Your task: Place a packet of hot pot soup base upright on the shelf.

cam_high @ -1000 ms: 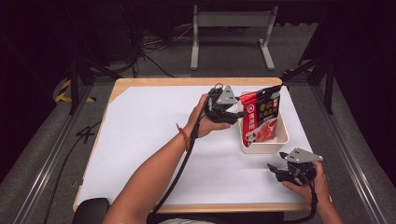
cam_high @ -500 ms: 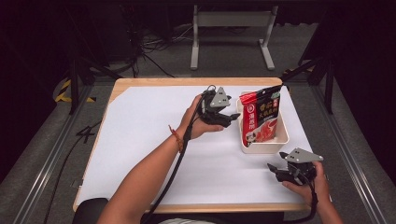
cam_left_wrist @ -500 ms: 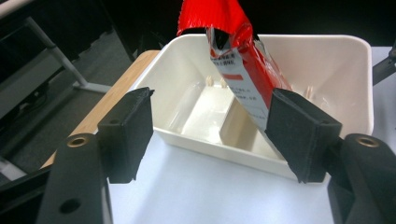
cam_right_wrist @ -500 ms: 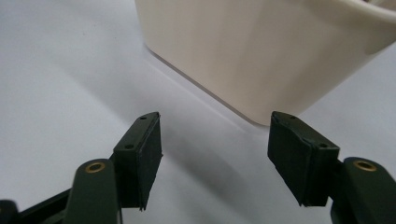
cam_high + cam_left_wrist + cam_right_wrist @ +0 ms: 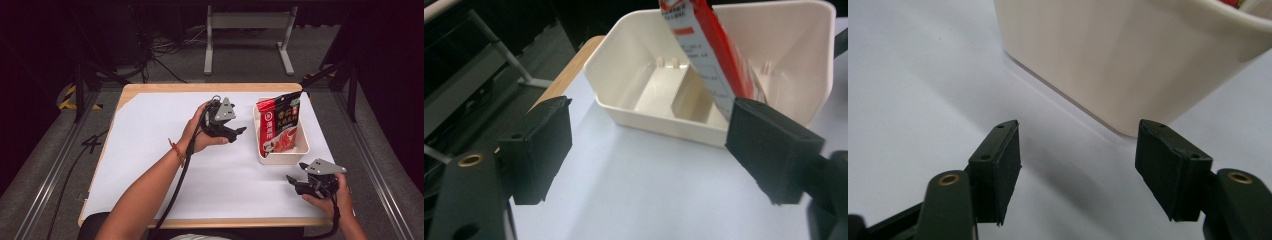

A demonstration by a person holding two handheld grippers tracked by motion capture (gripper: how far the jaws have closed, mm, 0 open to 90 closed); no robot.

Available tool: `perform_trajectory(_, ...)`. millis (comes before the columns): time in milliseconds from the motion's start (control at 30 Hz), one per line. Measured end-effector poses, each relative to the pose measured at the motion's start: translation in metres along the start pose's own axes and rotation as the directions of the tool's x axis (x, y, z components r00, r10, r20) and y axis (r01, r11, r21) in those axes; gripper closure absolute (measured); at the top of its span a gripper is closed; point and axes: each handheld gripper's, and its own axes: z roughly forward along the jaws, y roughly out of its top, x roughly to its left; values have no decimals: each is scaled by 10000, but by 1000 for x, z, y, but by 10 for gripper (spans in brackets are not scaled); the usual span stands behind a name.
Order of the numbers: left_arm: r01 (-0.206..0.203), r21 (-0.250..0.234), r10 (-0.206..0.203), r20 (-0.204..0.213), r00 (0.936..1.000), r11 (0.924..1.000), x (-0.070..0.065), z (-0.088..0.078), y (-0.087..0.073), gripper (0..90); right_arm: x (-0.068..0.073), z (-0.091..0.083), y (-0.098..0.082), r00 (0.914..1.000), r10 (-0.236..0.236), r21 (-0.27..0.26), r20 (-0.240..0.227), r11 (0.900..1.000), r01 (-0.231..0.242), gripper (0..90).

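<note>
High view: we find the red snack pouch [image 5: 280, 127] standing tilted in the white bin [image 5: 301, 152] at the table's right side. Our left gripper [image 5: 239, 132] sits just left of the bin; its jaws have just been opening and stand wide, nothing between them. Our right gripper [image 5: 292, 182] rests near the bin's front corner, jaws parted and empty.

White-covered table [image 5: 150, 165] (cream bin [image 5: 281, 156] aboard)

Red pouch [image 5: 280, 125] with white print, cream bin [image 5: 298, 152], white table cover [image 5: 150, 150], black grippers
</note>
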Motion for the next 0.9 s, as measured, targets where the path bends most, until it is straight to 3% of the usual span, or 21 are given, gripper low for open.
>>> perform_trajectory(433,335,593,-330,-94,9994,9977,9,-17,-34,109,4,1,1,9999,-111,67,0,9999,111,342)
perform_trajectory(633,348,1014,-306,-425,9986,9942,11,-22,-51,95,5,1,1,9998,-185,77,-22,9998,186,341)
perform_trajectory(900,387,1277,-323,-520,9981,9911,14,-31,-70,96,3,2,0,9998,-189,163,-23,9997,189,338)
